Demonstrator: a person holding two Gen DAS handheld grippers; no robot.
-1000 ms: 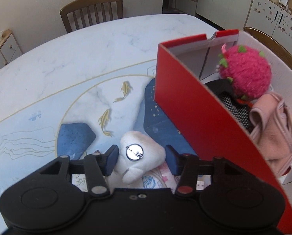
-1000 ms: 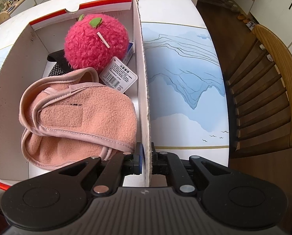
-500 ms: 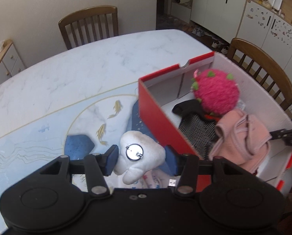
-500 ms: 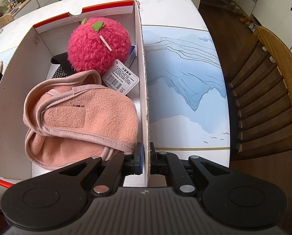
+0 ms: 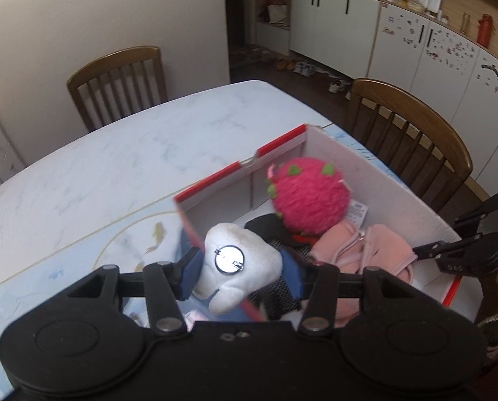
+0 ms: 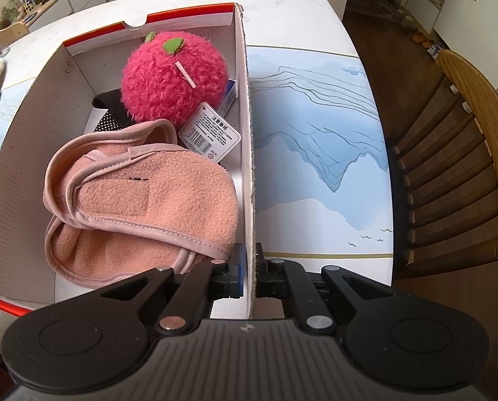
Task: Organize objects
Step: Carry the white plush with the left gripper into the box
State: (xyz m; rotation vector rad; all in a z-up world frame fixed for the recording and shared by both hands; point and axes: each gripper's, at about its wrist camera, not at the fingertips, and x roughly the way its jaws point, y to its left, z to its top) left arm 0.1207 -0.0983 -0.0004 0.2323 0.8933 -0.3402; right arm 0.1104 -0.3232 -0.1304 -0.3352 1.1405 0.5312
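Left wrist view: left gripper (image 5: 240, 272), fingers clamped on white tooth plush (image 5: 240, 260) bearing a round metal pin; plush held above the near red wall of the cardboard box (image 5: 396, 187). Box contents: pink fuzzy ball (image 5: 310, 197), pink fleece cloth (image 5: 362, 250), black mesh item (image 5: 275, 287).

Right wrist view: right gripper (image 6: 249, 272), fingers pinched together on the box's right wall. Barcode tag (image 6: 210, 132) beside the ball. Box rests on table (image 6: 315, 140).

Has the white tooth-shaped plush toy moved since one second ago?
Yes. The white tooth-shaped plush toy, in the left gripper, rose from the table mat to over the near wall of the red cardboard box.
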